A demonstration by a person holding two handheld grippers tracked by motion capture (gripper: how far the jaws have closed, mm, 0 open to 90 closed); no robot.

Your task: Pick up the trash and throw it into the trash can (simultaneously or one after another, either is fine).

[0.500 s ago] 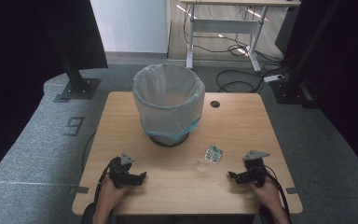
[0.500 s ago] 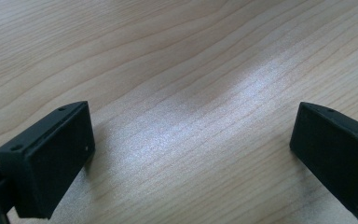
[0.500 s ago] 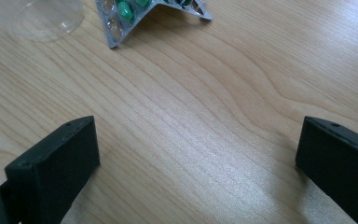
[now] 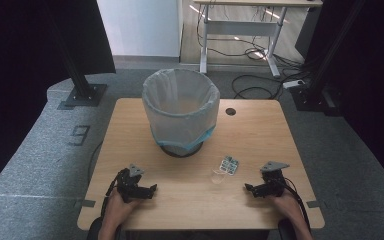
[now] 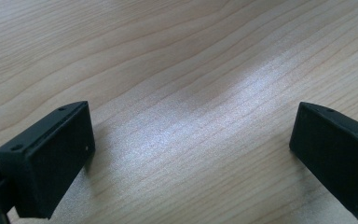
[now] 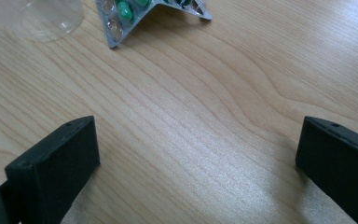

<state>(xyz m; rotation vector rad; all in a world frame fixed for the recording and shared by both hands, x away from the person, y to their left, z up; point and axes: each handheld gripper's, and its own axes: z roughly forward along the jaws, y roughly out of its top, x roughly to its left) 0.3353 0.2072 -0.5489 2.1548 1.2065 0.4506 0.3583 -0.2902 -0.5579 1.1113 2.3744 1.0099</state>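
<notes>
Blister pack (image 4: 229,164): lying right of the table's (image 4: 260,135) middle, touching a clear cup (image 4: 219,176).
Right gripper (image 4: 252,189): resting near the front right corner, fingers spread, gripping nothing.
Left gripper (image 4: 150,189): sitting front left, fingers spread.
Bin (image 4: 181,110): standing toward the back edge.

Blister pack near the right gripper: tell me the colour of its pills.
Green pills in a silver blister pack, clearest in the right gripper view.

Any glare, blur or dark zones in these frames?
High view: black at both sides, bright floor patch at top, table evenly lit. Left gripper view: pale sheen on the wood between the open left tongs, grain soft. Right gripper view: blister pack and clear cup cut off at the top edge.
</notes>
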